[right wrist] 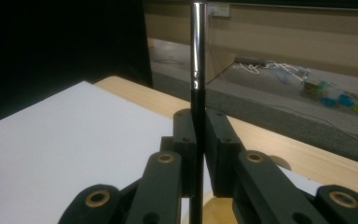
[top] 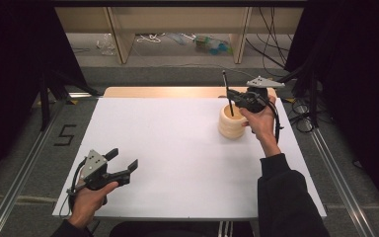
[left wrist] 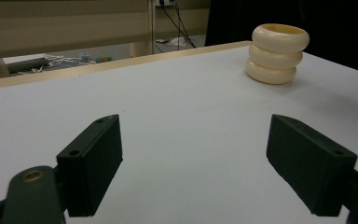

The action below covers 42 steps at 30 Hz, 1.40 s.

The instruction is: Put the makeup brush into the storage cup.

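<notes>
Here, at a white tabletop (top: 177,148), a person works with a two-jaw gripper in each hand; the right gripper (top: 233,97) hangs over the far right part of the tabletop, its jaws clamped tight on a thin black stick (top: 228,94) that stands nearly upright; the stick's lower end dips into the mouth of a cream ribbed holder (top: 232,122), which sits near the far edge, toward the right corner; whether the tip touches the holder's bottom cannot be told. In the right gripper view the two black pads (right wrist: 219,149) press the stick (right wrist: 196,116) between them, its dark shaft passing up into a shiny metal section (right wrist: 197,46) above the jaws; the holder's pale rim (right wrist: 214,212) shows just beneath the linkage. The right hand (top: 261,121) wraps the gripper's body just beside the holder, sleeve trailing back toward the near right edge.

The left gripper (top: 123,162) rests low by the near left corner, held in the left hand (top: 91,197); its jaws stand wide apart with nothing between them; in the left gripper view the two black pads (left wrist: 93,163) frame bare white surface, and the holder (left wrist: 277,53), a stack of three rounded rings, stands well apart toward the far edge.
</notes>
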Motion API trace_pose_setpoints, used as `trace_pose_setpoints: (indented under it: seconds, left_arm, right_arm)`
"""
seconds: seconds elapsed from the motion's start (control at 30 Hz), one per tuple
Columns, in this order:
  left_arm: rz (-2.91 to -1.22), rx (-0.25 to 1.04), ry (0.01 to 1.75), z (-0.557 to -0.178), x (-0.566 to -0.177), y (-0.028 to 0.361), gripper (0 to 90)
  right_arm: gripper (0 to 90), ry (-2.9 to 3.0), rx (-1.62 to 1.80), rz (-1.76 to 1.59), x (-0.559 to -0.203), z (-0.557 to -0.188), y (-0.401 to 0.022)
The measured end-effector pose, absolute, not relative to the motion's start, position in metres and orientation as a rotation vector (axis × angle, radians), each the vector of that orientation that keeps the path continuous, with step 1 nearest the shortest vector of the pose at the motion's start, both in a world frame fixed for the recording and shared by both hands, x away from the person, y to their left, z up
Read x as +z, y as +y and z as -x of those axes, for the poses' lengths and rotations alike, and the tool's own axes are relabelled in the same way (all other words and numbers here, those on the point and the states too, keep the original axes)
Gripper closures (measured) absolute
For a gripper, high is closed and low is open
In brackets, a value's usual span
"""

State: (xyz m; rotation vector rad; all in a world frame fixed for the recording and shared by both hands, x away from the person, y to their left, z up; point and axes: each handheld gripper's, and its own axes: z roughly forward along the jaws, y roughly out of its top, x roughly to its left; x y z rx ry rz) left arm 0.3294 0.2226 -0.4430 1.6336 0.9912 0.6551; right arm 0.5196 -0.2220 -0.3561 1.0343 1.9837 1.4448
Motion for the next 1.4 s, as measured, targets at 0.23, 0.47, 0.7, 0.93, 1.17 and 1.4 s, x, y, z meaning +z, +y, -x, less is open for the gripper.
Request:
trace_pose_setpoints:
  seconds: [0.23, 0.47, 0.7, 0.93, 1.17, 1.4]
  left_arm:
    - [-1.633, 0.653, 0.989, -0.329, -0.443, 0.222, 18.4]
    - [-1.632, 0.652, 0.991, -0.329, -0.443, 0.222, 18.5]
    - [-1.628, 0.651, 0.988, -0.329, -0.443, 0.222, 18.6]
    - [-1.633, 0.651, 0.988, -0.329, -0.443, 0.222, 18.6]
    - [-1.63, 0.653, 0.988, -0.329, -0.443, 0.222, 18.6]
    - [-1.627, 0.652, 0.989, -0.329, -0.442, 0.222, 18.6]
  right_arm:
    - [84.1, 1.938, 1.427, -1.051, -0.363, -0.526, -0.232]
    - [84.1, 1.887, 1.452, -1.072, -0.368, -0.533, -0.241]
    - [84.1, 1.862, 1.46, -1.069, -0.376, -0.539, -0.243]
    - [84.1, 1.851, 1.445, -1.065, -0.382, -0.544, -0.245]
    - [84.1, 1.863, 1.439, -1.084, -0.388, -0.547, -0.246]
    - [84.0, 1.868, 1.435, -1.09, -0.393, -0.549, -0.246]
